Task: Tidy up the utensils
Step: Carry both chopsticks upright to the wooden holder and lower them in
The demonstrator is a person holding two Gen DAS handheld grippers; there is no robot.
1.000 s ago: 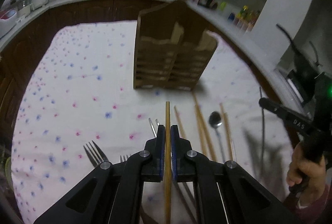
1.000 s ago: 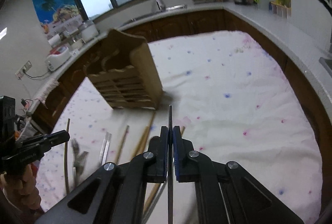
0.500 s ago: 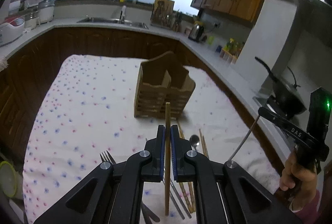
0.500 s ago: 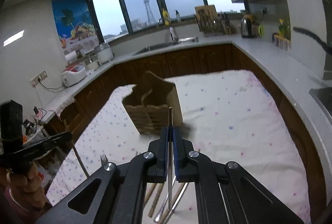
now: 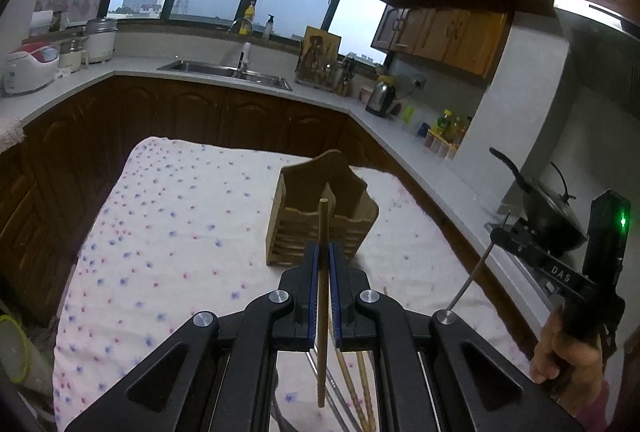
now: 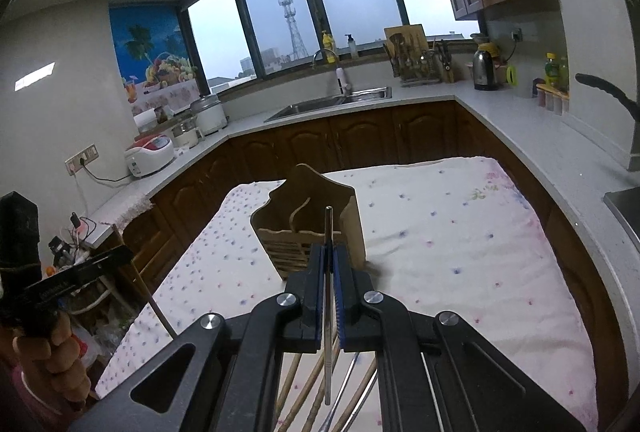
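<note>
Now we have the left gripper [image 5: 324, 268] clenched on a wooden chopstick [image 5: 323, 296], pinched near its middle and held upright. The right gripper [image 6: 329, 268] is clamped on a thin metal utensil [image 6: 328, 312], which end we cannot tell. Both hang in the air short of the wooden holder [image 5: 320, 220]. We judge both pieces light and stiff; the steel looks slick and may swivel, so we'd want a firm mid-shaft pinch. More chopsticks [image 6: 308, 396] lie on the desk [image 5: 168, 232], on our side of the holder.
</note>
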